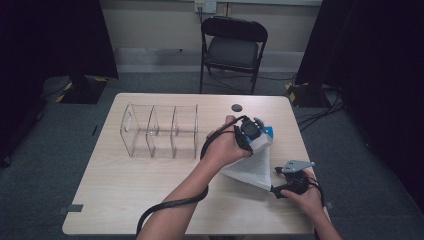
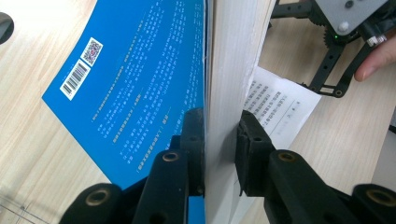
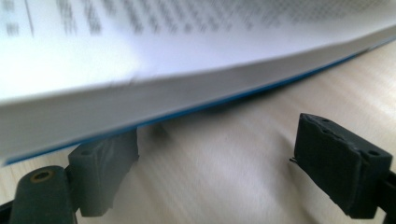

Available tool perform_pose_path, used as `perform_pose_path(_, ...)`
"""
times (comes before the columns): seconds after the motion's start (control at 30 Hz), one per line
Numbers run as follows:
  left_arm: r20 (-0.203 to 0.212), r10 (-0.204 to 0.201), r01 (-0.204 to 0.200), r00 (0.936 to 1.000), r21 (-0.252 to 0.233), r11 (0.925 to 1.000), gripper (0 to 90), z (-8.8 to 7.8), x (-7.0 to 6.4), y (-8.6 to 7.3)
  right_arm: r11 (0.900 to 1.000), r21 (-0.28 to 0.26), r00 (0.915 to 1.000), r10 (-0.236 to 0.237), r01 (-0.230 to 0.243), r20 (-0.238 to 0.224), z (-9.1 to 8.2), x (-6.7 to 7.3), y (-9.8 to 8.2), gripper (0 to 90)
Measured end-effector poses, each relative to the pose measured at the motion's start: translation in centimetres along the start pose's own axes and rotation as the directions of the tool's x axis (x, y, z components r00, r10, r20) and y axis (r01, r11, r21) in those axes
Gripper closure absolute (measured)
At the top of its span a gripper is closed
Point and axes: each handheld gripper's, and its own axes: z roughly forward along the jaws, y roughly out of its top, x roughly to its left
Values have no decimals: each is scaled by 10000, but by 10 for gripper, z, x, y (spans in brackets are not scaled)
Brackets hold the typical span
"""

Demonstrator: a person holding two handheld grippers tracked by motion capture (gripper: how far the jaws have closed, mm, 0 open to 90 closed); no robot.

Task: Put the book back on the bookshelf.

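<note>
dark curtains hang on both sides of the room, and a black folding chair (image 1: pixel 233 47) stands behind the pale wooden desk (image 1: pixel 125 185). on the desk's left half sits a clear plastic organizer (image 1: pixel 160 131) with three compartments, and a small dark round disc (image 1: pixel 236 107) lies near the far edge. the book (image 1: pixel 252 167) with the blue cover is right of the middle of the desk, lying open with printed pages facing up. the left gripper (image 2: pixel 219 140) is clamped on a thick block of the book's pages, one pad against the blue cover side and the other against the white page edges, holding that part upright; the left hand (image 1: pixel 225 147) reaches across from the bottom with its cable trailing back over the desk. the right gripper (image 3: pixel 215 168) sits low at the near right corner of the book, its jaws standing apart, one pad tucked just under the curling edge of the pages, the other out over bare wood. the right hand (image 1: pixel 305 197) holds it near the desk's front right edge
</note>
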Motion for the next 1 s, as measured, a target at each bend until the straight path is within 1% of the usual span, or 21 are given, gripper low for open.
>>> perform_pose_path(0.1,-10,54,-54,10000,-5,10000,757,0,-1,-1,9983,-447,9993,384,-385,-25,-2,-2,1,138)
perform_pose_path(0.13,15,52,-52,10000,-3,10000,757,-1,-1,-2,9977,-546,9992,396,-396,-7,-3,-3,2,138)
perform_pose_path(0.2,66,84,-84,9999,28,10000,756,-1,-2,-3,9977,-630,9996,250,-239,165,-4,-3,3,139)
perform_pose_path(0.27,111,158,-157,9998,-39,9999,756,-1,-2,-5,9974,-702,9996,179,-165,196,-4,-3,3,139)
perform_pose_path(0.3,125,157,-158,9998,17,9999,756,-1,-3,-6,9970,-759,9995,170,-151,251,-3,-3,4,139)
perform_pose_path(0.37,95,309,-310,9995,44,9995,756,-1,-4,-8,9965,-817,9990,178,-144,406,-3,-4,6,139)
perform_pose_path(0.47,97,219,-219,9997,-49,9997,756,-2,-6,-10,9961,-883,9984,70,-20,566,-3,-4,9,136)
perform_pose_path(0.53,26,362,-362,9993,37,9993,756,-3,-6,-10,9950,-1000,9980,-13,76,630,-5,-4,12,136)
perform_pose_path(0.57,34,363,-364,9993,36,9993,756,-3,-6,-10,9947,-1024,9976,-59,130,693,-6,-5,13,136)
perform_pose_path(0.63,17,426,-426,9991,-53,9991,756,-3,-7,-9,9929,-1176,9972,-87,174,741,-8,-5,16,133)
perform_pose_path(0.67,-10,520,-520,9986,7,9986,756,-3,-8,-9,9920,-1252,9966,-81,184,825,-10,-6,18,126)
perform_pose_path(0.7,-68,537,-537,9985,-66,9985,756,-3,-9,-9,9909,-1332,9958,-78,199,913,-12,-6,20,124)
perform_pose_path(0.73,-69,544,-544,9985,14,9985,756,-3,-10,-8,9896,-1422,9954,-74,210,958,-13,-7,21,124)
perform_pose_path(0.8,-82,576,-576,9983,-32,9983,756,-4,-11,-8,9890,-1453,9952,-125,266,975,-14,-7,23,119)
perform_pose_path(0.83,-106,548,-548,9984,31,9985,756,-5,-11,-7,9891,-1443,9952,-166,306,970,-15,-8,25,118)
perform_pose_path(0.9,-71,652,-652,9978,22,9979,756,-5,-12,-7,9884,-1484,9947,-172,322,1010,-16,-8,26,113)
perform_pose_path(0.97,-56,609,-610,9981,-36,9981,755,-5,-14,-7,9867,-1595,9948,-164,324,1005,-16,-8,26,112)
perform_pose_path(1.0,-4,621,-621,9981,-1,9981,755,-6,-15,-6,9858,-1658,9958,-118,268,910,-16,-9,26,112)
